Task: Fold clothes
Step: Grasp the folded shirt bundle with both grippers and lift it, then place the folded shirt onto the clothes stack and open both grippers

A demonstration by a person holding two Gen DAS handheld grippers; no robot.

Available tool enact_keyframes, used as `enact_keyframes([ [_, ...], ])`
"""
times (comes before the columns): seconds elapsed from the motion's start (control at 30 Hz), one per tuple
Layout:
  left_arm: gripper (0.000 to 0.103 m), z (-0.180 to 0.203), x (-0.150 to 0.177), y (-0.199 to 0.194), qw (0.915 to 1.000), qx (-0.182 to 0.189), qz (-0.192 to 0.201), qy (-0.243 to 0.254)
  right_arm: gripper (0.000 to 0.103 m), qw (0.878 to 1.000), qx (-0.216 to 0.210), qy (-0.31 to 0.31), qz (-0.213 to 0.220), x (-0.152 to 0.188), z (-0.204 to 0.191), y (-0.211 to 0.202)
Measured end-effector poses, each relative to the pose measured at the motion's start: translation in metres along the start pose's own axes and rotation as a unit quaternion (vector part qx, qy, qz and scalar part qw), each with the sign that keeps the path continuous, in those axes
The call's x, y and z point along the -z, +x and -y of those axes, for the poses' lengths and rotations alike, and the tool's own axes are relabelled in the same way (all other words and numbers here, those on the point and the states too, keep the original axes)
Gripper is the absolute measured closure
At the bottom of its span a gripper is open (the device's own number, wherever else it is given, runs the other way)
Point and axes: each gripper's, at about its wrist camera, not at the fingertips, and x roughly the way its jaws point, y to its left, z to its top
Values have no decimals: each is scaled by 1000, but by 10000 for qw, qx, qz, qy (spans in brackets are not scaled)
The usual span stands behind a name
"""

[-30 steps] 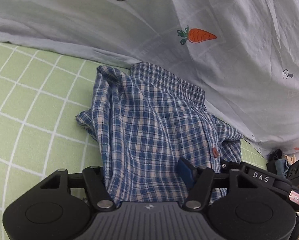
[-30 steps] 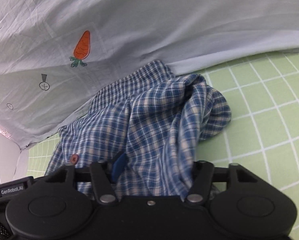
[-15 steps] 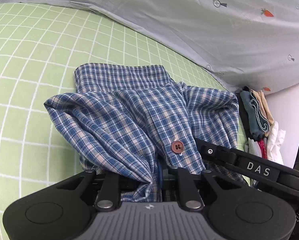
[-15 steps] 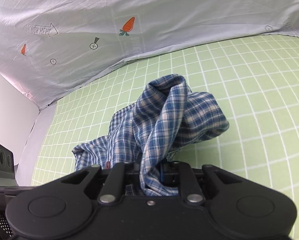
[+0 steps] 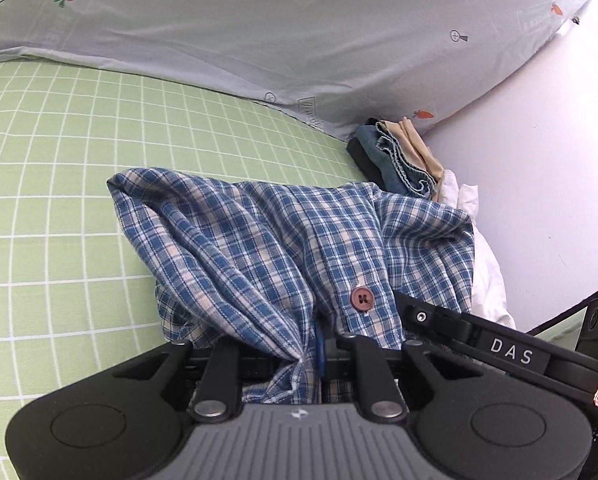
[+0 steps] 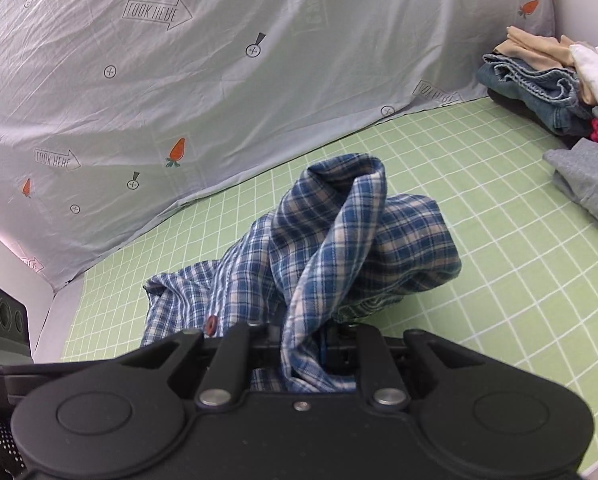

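Note:
A blue plaid shirt (image 5: 267, 240) with a red-brown button hangs bunched over the green checked bed sheet (image 5: 59, 200). My left gripper (image 5: 307, 350) is shut on a gathered fold of the shirt, which drapes forward from its jaws. My right gripper (image 6: 307, 344) is shut on another part of the same shirt (image 6: 339, 240), which rises in a twisted fold ahead of it. The fingertips of both are buried in cloth. The right gripper's body shows at the right of the left wrist view (image 5: 511, 356).
A pale grey sheet with carrot prints (image 6: 219, 80) hangs behind the bed. A pile of clothes, denim, beige, white, red and grey, lies at the bed's far corner (image 6: 559, 88), also in the left wrist view (image 5: 403, 152). A white wall (image 5: 539, 160) borders the right.
Both grippers went from open around the shirt to shut on it, then lifted and pulled it back from the hanging sheet. The views swung towards the clothes pile.

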Motion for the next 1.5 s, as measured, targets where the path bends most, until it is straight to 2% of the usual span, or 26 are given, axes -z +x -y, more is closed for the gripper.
enact_keyframes([
  [0.23, 84, 99, -2, 72, 9993, -7, 363, -73, 88, 9997, -240, -26, 77, -46, 117, -33],
  [0.33, 84, 152, -8, 106, 9981, 30, 574, -240, 88, 9990, -393, -210, 53, -79, 170, -49],
  [0.47, 84, 225, -26, 149, 9960, 270, 820, -248, 88, 9976, -489, -378, 298, -129, 232, -83],
  [0.57, 84, 283, -44, 174, 9941, 489, 965, 85, 88, 9963, -502, -345, 610, -165, 281, -119],
  [0.73, 82, 363, -62, 228, 9897, 811, 975, 660, 88, 9942, -142, -251, 1037, -203, 352, -163],
  [0.8, 78, 371, -60, 262, 9926, 558, 812, 704, 86, 9939, 128, -124, 1085, -210, 385, -167],
  [0.87, 74, 379, -58, 295, 9947, 292, 643, 742, 81, 9945, 502, 84, 912, -207, 419, -152],
  [0.93, 71, 364, -50, 319, 9977, -45, 353, 572, 75, 9931, 923, 281, 673, -199, 450, -131],
  [1.0, 64, 344, -42, 329, 9993, -182, 184, 269, 66, 9904, 1239, 376, 481, -186, 473, -111],
  [1.07, 54, 329, -42, 325, 9995, -171, 259, 50, 53, 9875, 1366, 438, 650, -178, 473, -111],
  [1.13, 49, 322, -45, 314, 9991, -233, 358, -61, 50, 9828, 1569, 444, 871, -172, 469, -115],
  [1.2, 47, 321, -53, 301, 9976, -408, 561, -90, 51, 9662, 2206, 112, 1330, -169, 450, -130],
  [1.27, 41, 319, -59, 288, 9942, -655, 853, -65, 50, 9500, 2490, -317, 1856, -166, 430, -144],
  [1.3, 34, 320, -62, 286, 9925, -772, 952, 20, 51, 9493, 2335, -511, 2043, -168, 425, -148],
  [1.33, 28, 322, -65, 284, 9905, -888, 1047, 110, 56, 9481, 2163, -703, 2224, -170, 420, -152],
  [1.4, 27, 323, -71, 284, 9873, -1088, 1118, 288, 64, 9541, 1657, -1166, 2205, -172, 409, -140],
  [1.47, 27, 321, -76, 291, 9866, -1264, 977, 316, 71, 9603, 1704, -1063, 1937, -178, 413, -107],
  [1.5, 27, 320, -75, 292, 9867, -1288, 947, 307, 71, 9631, 1734, -1003, 1799, -181, 415, -89],
])
